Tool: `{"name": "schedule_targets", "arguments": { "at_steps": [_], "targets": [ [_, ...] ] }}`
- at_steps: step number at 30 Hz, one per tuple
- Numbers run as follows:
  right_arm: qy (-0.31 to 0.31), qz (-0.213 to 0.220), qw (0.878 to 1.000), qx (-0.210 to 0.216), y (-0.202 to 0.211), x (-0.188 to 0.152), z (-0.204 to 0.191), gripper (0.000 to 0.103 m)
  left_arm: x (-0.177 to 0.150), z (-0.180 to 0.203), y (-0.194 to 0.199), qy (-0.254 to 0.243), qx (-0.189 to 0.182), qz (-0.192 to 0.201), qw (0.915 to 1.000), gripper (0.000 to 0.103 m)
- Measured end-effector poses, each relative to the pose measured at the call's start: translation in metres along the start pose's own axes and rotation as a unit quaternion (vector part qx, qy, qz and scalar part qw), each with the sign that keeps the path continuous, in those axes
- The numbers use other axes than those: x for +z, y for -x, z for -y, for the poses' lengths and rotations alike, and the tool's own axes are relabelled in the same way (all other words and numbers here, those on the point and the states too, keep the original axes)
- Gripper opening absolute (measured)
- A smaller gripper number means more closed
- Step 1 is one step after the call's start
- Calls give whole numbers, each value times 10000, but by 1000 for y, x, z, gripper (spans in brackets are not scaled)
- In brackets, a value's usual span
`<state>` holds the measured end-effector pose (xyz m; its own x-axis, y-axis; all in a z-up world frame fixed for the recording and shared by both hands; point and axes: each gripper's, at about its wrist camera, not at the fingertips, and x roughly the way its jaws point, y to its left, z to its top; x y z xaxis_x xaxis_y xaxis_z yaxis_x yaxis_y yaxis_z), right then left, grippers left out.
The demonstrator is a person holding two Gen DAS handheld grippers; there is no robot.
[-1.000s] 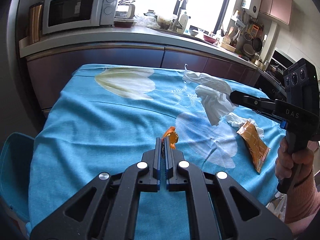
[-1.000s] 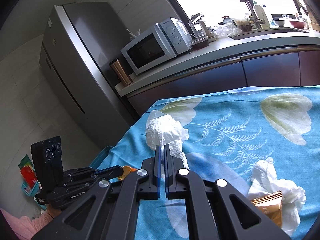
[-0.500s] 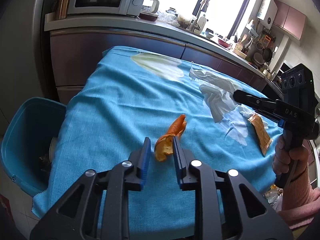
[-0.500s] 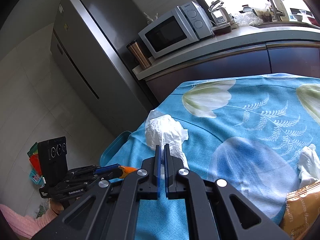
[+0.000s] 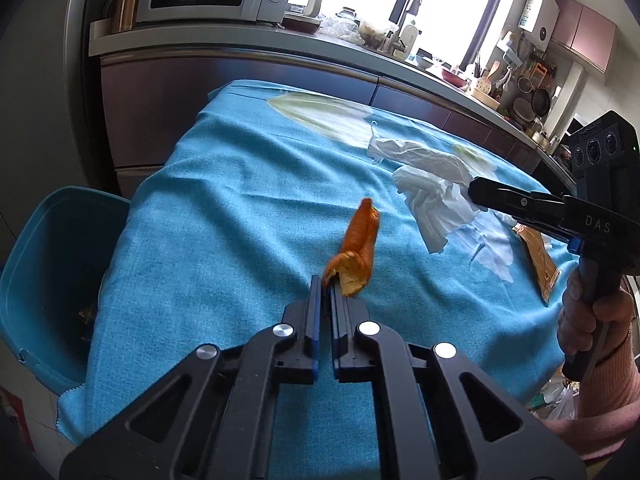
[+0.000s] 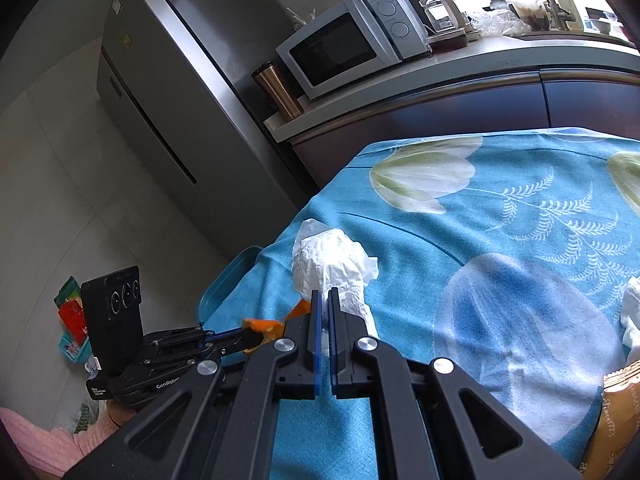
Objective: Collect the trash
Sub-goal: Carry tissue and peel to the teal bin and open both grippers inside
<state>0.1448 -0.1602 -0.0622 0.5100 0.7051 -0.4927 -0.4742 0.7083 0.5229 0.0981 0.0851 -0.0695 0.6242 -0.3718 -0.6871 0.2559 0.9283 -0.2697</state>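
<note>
My left gripper has its jaws closing, and the pads pinch the near end of an orange peel held just above the blue flowered tablecloth. In the right wrist view the left gripper sits at the lower left with the peel at its tips. My right gripper is shut on a crumpled white tissue, lifted over the cloth's left side. From the left wrist view the right gripper and its tissue are to the right.
A blue bin stands on the floor by the table's left edge, its rim also visible in the right wrist view. A brown snack wrapper and another tissue lie on the cloth. Behind are a counter, a microwave and a fridge.
The left jaws opened around the orange peel and closed on it again. Both grippers shifted toward the table's left edge, bringing the blue bin into view. The right gripper kept hold of the tissue.
</note>
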Motion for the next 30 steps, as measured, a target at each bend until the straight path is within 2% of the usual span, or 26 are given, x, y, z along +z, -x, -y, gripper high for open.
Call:
{"name": "schedule_targets", "arguments": {
  "at_steps": [13,24,30],
  "targets": [
    [311,-127,9987,377,-28,11,-34,2,2,-28,49,310,271,539,9977,4],
    [525,-257,9958,699,-55,18,-63,2,3,-76,96,715,722,975,9900,4],
    [642,-346,9940,811,-69,20,-79,2,0,-97,112,874,951,1071,9858,4]
  ]
}}
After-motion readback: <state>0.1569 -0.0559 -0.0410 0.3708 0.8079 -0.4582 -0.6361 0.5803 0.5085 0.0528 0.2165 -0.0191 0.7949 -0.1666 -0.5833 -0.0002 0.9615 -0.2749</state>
